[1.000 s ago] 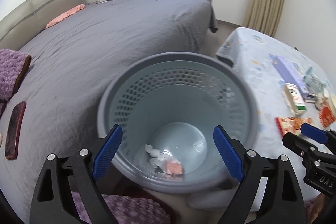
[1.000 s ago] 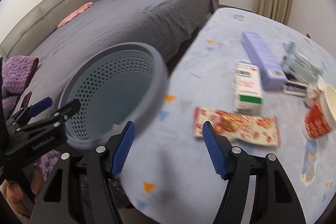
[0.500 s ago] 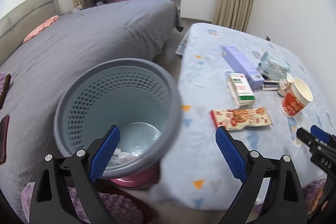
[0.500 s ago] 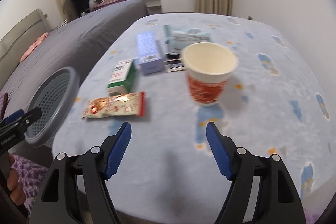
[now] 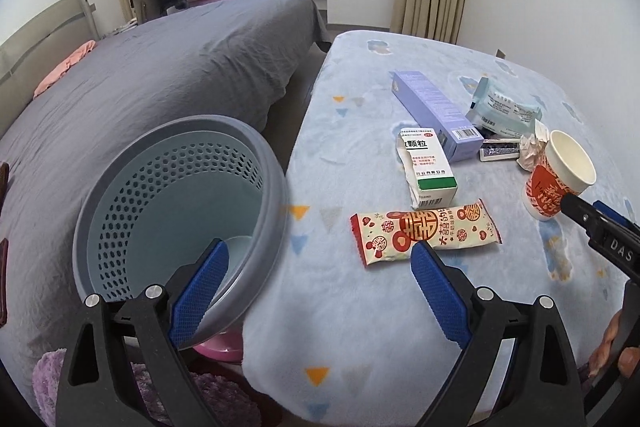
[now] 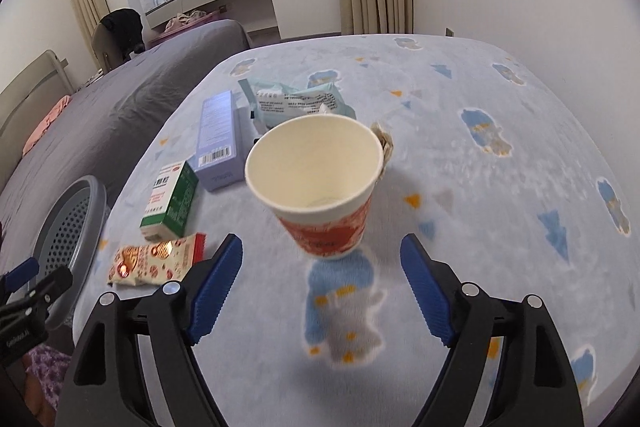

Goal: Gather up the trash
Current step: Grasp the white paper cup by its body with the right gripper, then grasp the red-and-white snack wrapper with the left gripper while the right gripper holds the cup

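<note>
A grey perforated trash basket (image 5: 176, 211) stands between the bed and the table; it also shows in the right wrist view (image 6: 68, 227). On the blue table cloth lie a red-and-cream snack wrapper (image 5: 424, 233), a white-and-green medicine box (image 5: 428, 167), a purple box (image 5: 436, 115), a teal tissue pack (image 5: 504, 107), a crumpled tissue (image 5: 530, 147) and an upright red paper cup (image 6: 320, 179). My left gripper (image 5: 316, 291) is open and empty over the table's left edge. My right gripper (image 6: 320, 283) is open and empty, just short of the cup.
A large bed with a grey cover (image 5: 160, 75) fills the left. A pink object (image 5: 220, 343) sits under the basket and a purple fluffy rug (image 5: 200, 399) lies on the floor. Curtains and a window sill stand behind. A wall bounds the table on the right.
Both grippers have swung right, away from the basket and toward the table. The right gripper has come close to the paper cup, which now sits centred ahead of its jaws.
</note>
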Demonstrator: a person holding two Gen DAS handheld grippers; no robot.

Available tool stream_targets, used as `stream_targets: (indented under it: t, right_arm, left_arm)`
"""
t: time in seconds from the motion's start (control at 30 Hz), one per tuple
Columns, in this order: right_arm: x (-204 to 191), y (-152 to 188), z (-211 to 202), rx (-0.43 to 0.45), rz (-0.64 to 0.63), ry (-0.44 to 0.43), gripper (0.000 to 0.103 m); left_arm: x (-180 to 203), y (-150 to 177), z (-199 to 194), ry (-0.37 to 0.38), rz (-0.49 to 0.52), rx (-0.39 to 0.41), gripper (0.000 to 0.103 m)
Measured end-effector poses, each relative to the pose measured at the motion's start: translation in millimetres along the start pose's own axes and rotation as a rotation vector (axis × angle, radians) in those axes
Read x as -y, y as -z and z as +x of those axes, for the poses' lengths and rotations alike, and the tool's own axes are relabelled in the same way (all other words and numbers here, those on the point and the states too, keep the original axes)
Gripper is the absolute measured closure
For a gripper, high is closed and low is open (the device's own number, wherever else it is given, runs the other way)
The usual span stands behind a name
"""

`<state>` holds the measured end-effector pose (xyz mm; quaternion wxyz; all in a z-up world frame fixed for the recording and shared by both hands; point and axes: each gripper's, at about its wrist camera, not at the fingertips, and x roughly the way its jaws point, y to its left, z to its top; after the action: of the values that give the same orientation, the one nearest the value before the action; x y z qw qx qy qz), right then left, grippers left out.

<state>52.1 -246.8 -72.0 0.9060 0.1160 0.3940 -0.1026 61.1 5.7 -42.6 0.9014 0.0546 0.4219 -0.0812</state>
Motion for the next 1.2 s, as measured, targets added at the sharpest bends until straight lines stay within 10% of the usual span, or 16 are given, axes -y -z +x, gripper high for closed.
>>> stream_targets:
  t: [0.57,0.67,1.2]
  right_arm:
    - [-8,-18,40,0.015,0.0,0.037,0.026]
    - [-10,-17,36,0.03,-0.016,0.031,0.04]
    - [-3,3,-8,0.02,-0.028,-0.056,0.04]
  left_arm:
    - [13,-3,21,0.008,0.014,-0.033,0.012]
    - [13,-3,20,0.006,0.012,-0.034,0.012]
    - [8,0,11,-0.022,-0.006,-0.032,0.012]
